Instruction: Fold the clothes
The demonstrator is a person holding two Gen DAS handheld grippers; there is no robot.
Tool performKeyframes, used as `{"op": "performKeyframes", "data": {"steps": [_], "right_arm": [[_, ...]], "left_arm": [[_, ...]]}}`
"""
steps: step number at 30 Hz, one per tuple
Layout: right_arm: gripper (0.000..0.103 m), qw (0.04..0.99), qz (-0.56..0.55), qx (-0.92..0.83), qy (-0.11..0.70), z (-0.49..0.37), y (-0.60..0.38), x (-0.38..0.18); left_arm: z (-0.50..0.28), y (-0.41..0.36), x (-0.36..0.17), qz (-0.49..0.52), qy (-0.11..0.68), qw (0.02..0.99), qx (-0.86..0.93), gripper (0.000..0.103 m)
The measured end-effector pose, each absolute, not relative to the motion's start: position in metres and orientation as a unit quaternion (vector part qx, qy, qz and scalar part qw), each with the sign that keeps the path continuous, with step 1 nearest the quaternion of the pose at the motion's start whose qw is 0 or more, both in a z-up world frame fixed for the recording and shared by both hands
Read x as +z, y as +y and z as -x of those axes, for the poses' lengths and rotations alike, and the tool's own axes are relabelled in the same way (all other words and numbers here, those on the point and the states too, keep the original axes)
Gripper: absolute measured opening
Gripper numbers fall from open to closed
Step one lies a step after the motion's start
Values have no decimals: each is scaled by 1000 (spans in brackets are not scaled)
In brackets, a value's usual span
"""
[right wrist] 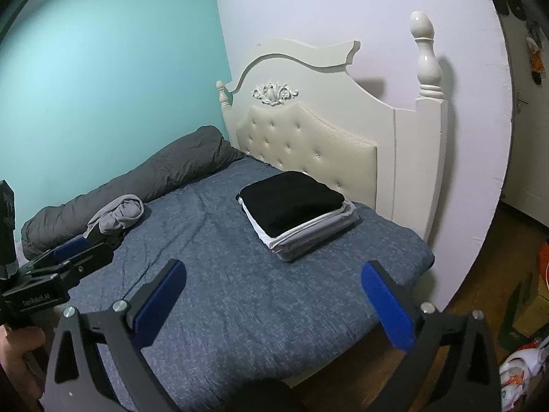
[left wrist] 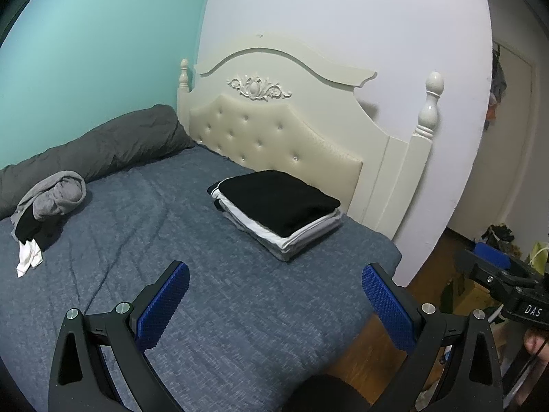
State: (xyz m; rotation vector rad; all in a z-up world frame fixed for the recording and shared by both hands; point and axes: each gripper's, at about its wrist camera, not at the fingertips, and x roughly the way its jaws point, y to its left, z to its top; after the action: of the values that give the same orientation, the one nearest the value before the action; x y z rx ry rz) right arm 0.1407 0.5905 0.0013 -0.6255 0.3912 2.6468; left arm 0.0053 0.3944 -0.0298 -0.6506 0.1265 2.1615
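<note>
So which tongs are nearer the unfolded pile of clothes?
Left. The left tongs hang open over the bedspread, on the unfolded pile's side. The right tongs sit further away, open, towards the folded stack.

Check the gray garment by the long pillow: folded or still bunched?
Bunched, not folded. The gray garment lies in a crumpled heap with black and white pieces spilling from it, unlike the flat, squared folded stack near the headboard.

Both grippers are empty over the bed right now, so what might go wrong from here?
The folded stack topped by a black garment sits near the blue bedspread's edge; a nudge might topple it. The grey, black and white unfolded clothes lie bunched together, so one grab may lift several.
</note>
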Motion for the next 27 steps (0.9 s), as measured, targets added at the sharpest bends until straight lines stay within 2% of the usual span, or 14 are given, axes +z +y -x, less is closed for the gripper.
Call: {"op": "performKeyframes", "data": {"steps": [27], "right_arm": [[103,204,223,944,133,-155,577,1]], "left_arm": [[-6,384,-33,283,31,422,861,103]]}}
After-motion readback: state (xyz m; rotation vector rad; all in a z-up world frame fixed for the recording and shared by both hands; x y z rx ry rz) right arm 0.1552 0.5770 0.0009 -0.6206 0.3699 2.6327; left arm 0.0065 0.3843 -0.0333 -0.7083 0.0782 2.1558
